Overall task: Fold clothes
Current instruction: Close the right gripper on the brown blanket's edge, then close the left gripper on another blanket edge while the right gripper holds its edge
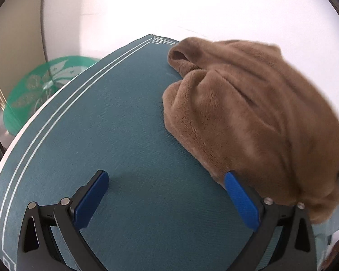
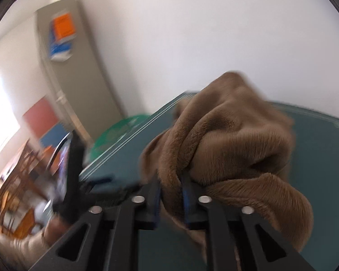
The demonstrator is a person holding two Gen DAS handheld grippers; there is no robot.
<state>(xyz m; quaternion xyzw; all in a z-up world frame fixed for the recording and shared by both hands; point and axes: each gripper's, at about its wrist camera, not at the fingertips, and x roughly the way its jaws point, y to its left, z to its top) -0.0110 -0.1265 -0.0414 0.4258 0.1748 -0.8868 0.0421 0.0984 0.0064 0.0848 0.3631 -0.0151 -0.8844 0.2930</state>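
No text, brand or number can be read: the orange-and-blue poster at ten o'clock in the right wrist view is too blurred.

So by my count: one brown fleece garment, one teal mat, one green patterned plate (half hidden behind the mat), two grippers, left gripper and right gripper.
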